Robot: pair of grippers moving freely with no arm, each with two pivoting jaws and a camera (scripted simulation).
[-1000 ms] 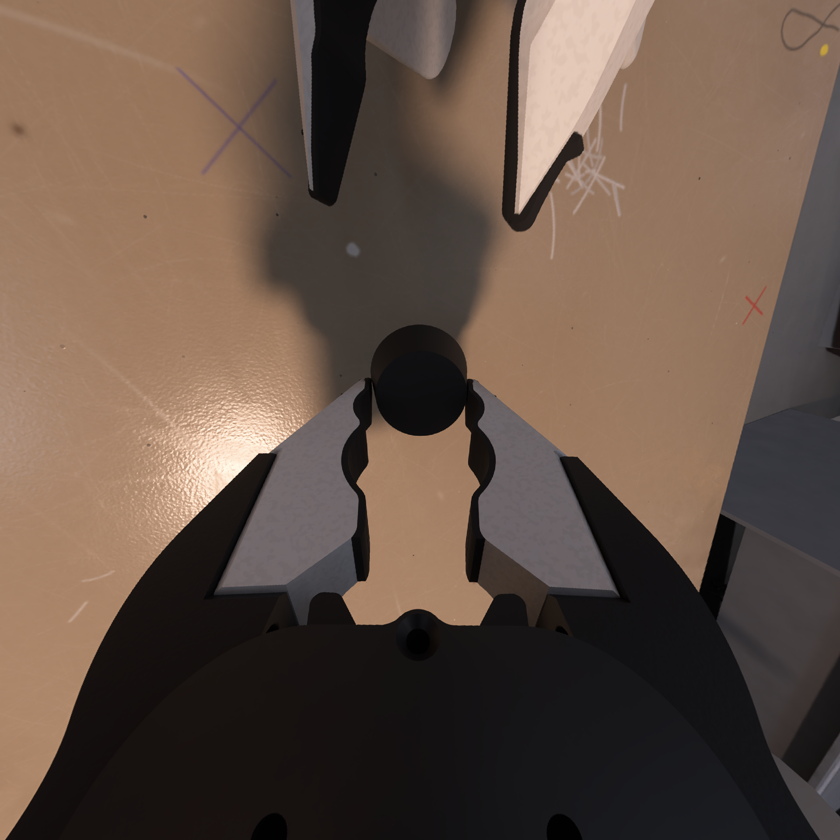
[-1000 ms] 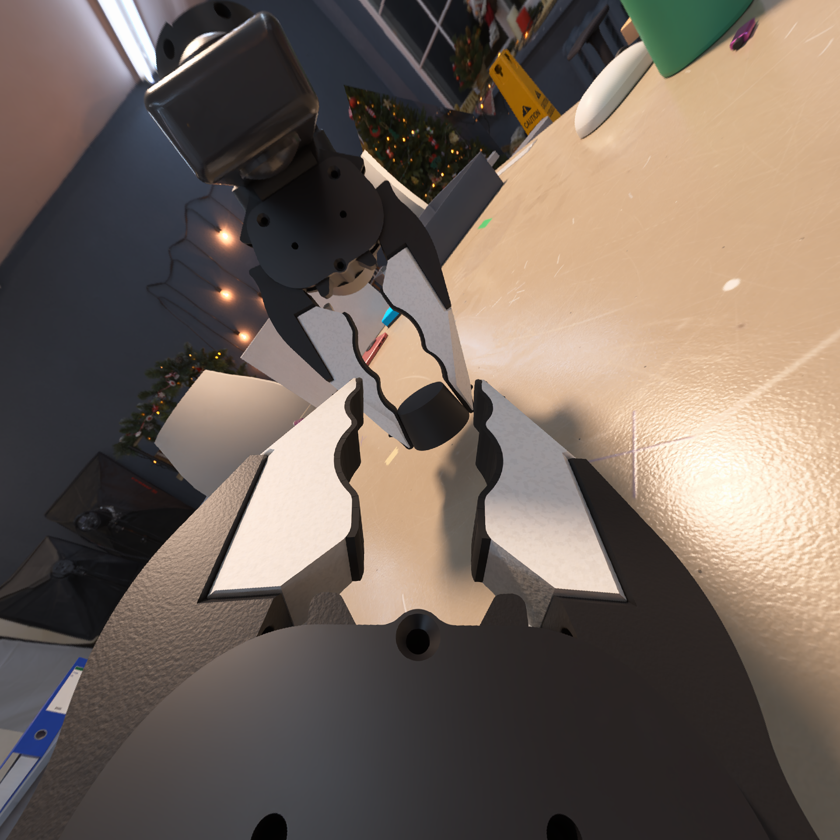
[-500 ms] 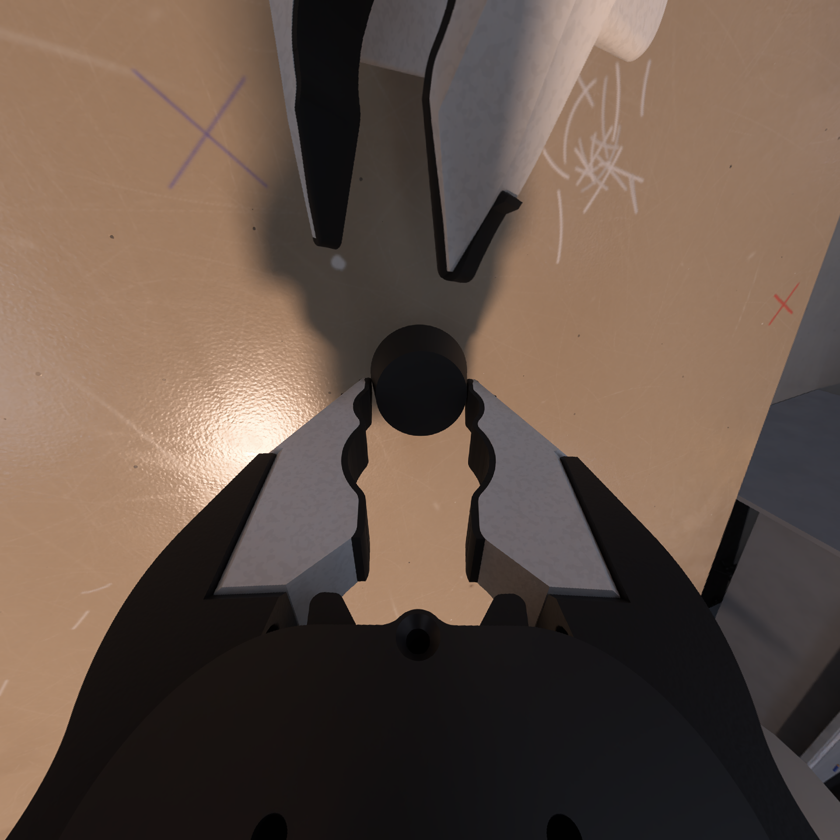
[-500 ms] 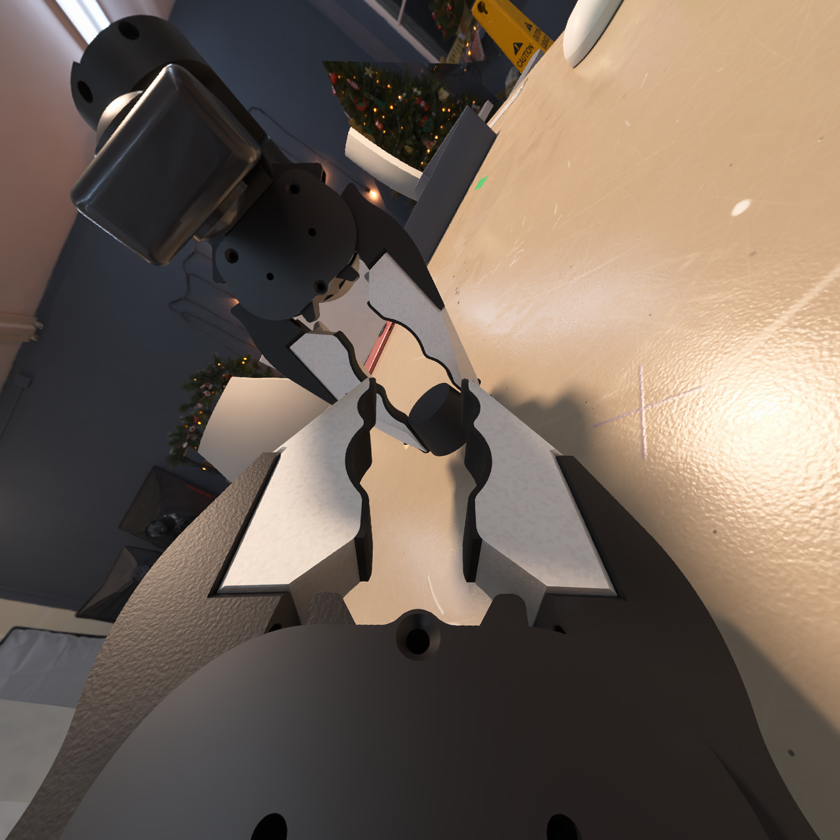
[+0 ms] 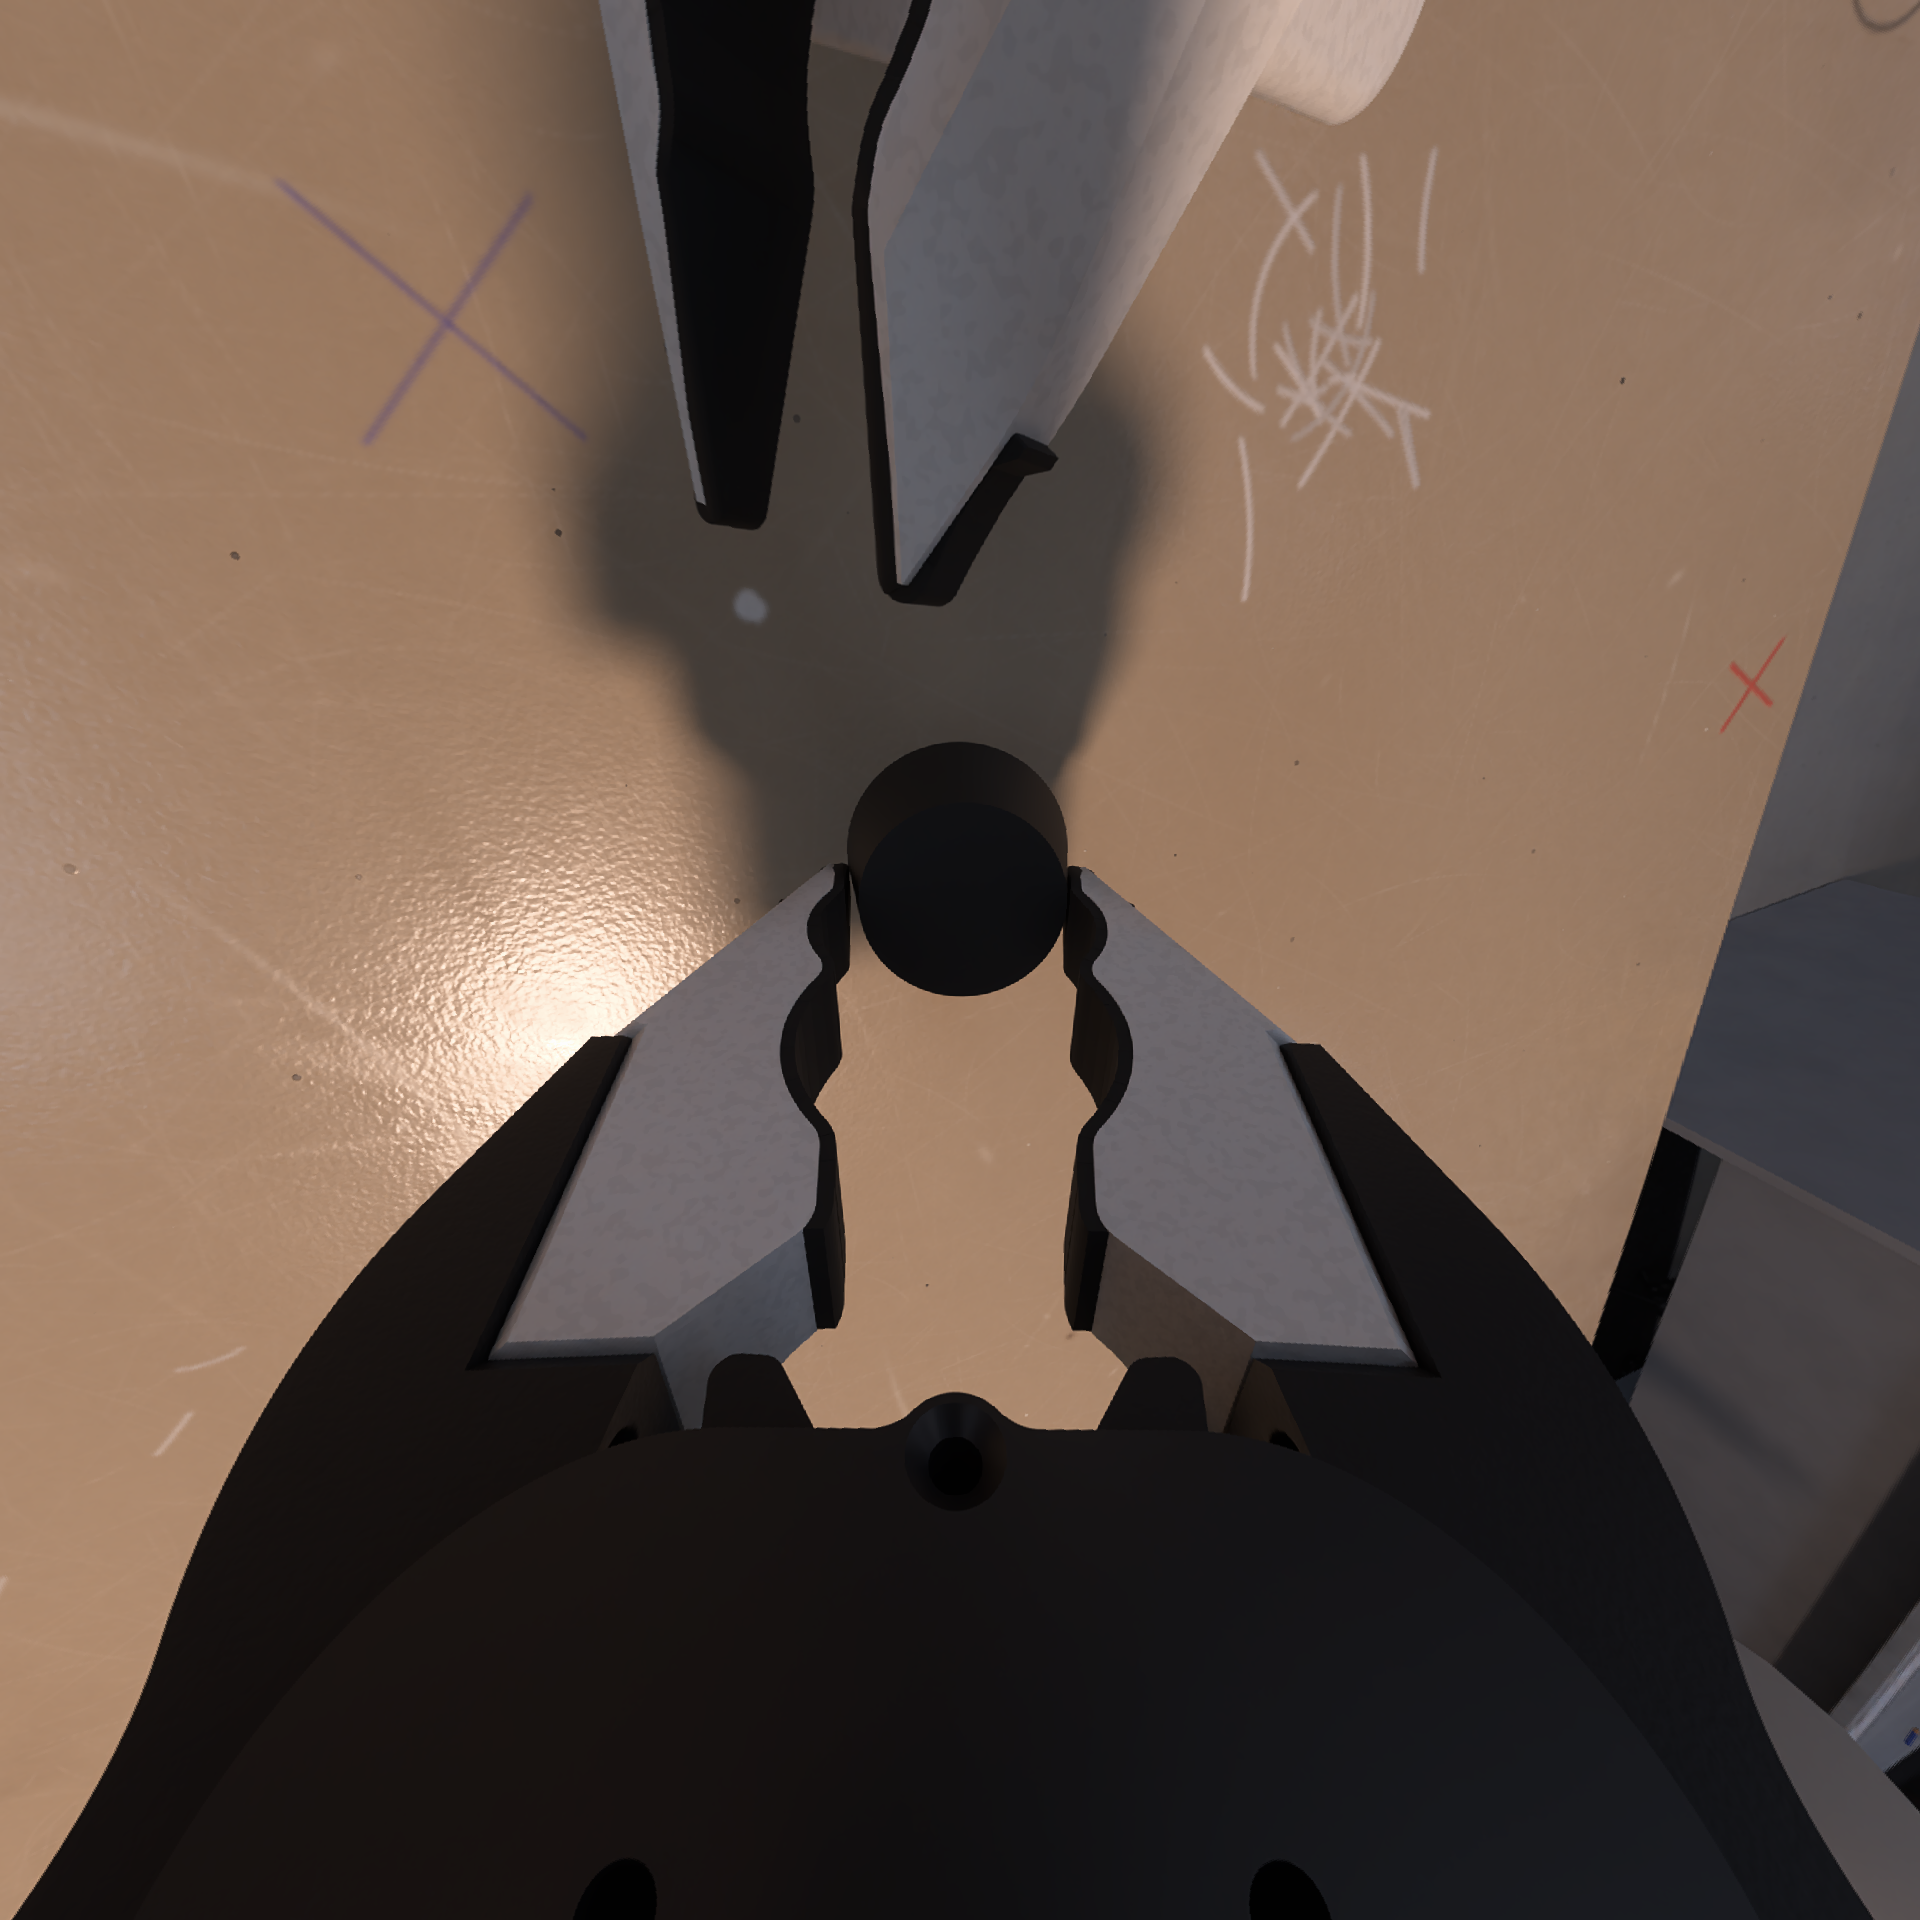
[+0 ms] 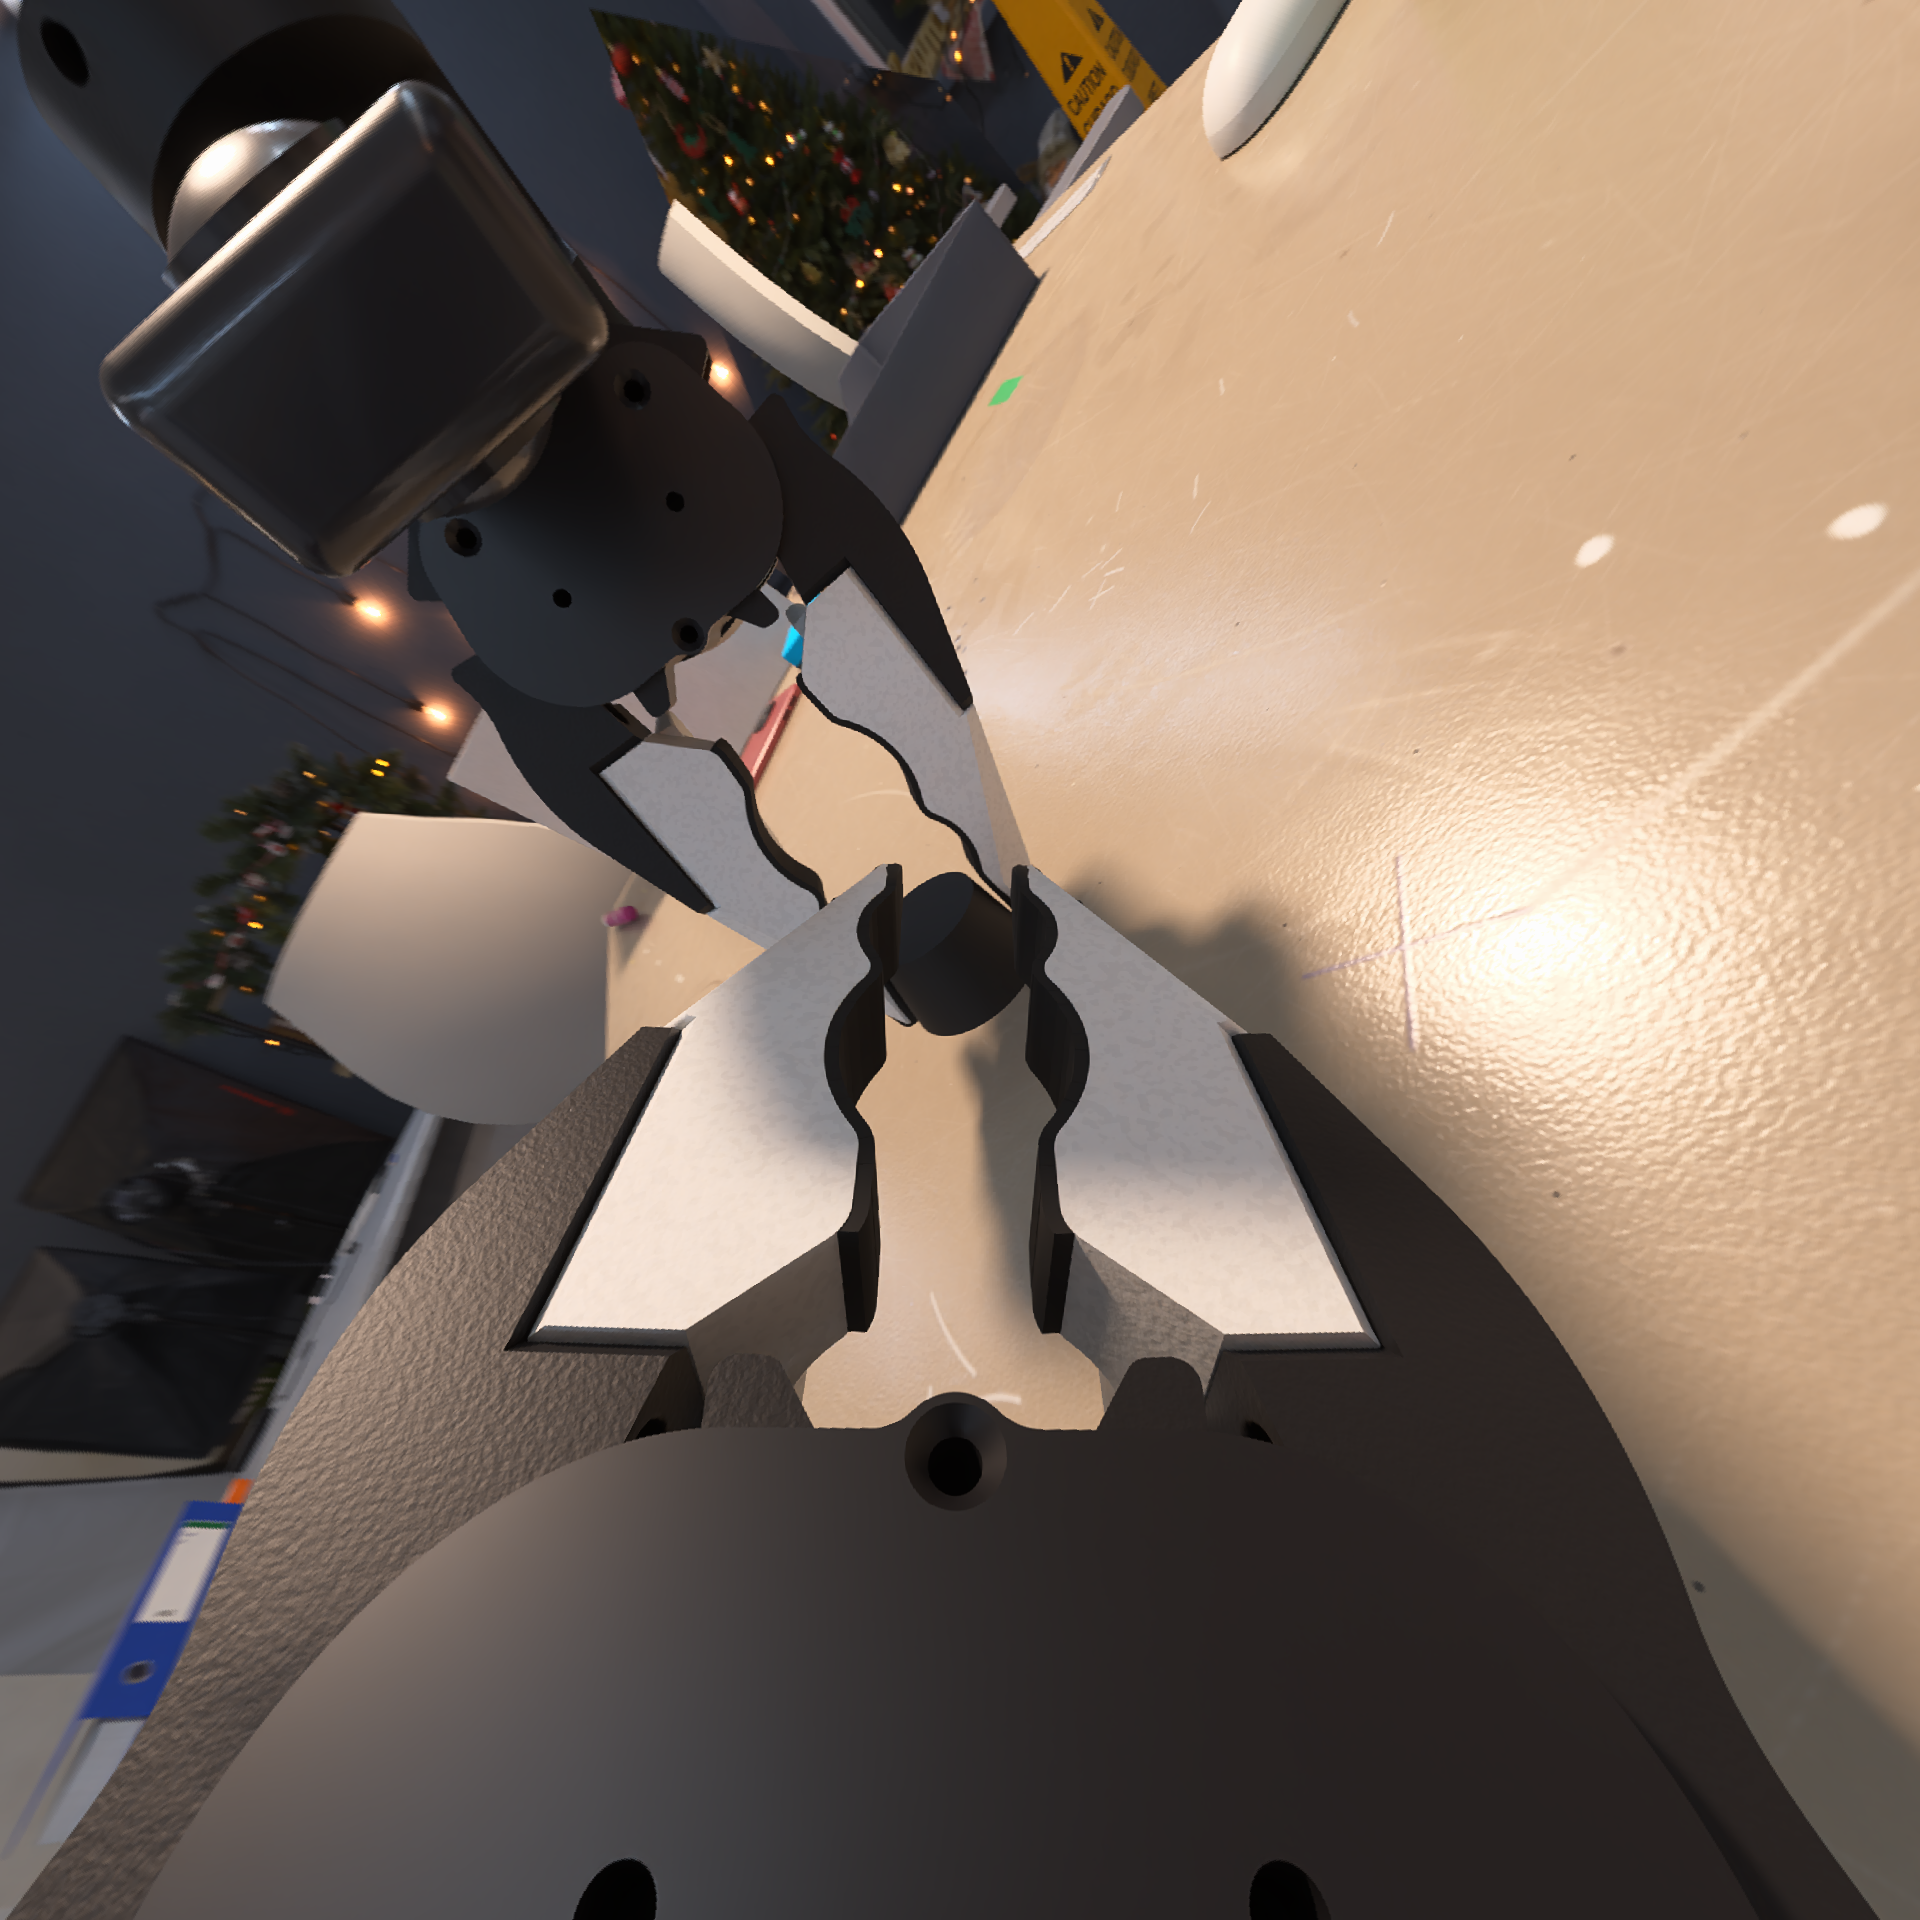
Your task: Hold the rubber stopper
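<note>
Right wrist view alone shows a binder (image 6: 156, 1600).

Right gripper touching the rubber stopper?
Apart. The left wrist view shows a strip of shadowed table between the right gripper and the rubber stopper, which sits clamped in the left gripper.

Layout over the table (image 5: 312, 935): the rubber stopper (image 5: 958, 894) sits between the fingertips of the left gripper (image 5: 958, 883), above the tabletop. The right gripper (image 5: 821, 551) lies beyond it, tips toward the stopper. In the right wrist view, the stopper (image 6: 951, 966) lies between both grippers' tips (image 6: 954, 883).
</note>
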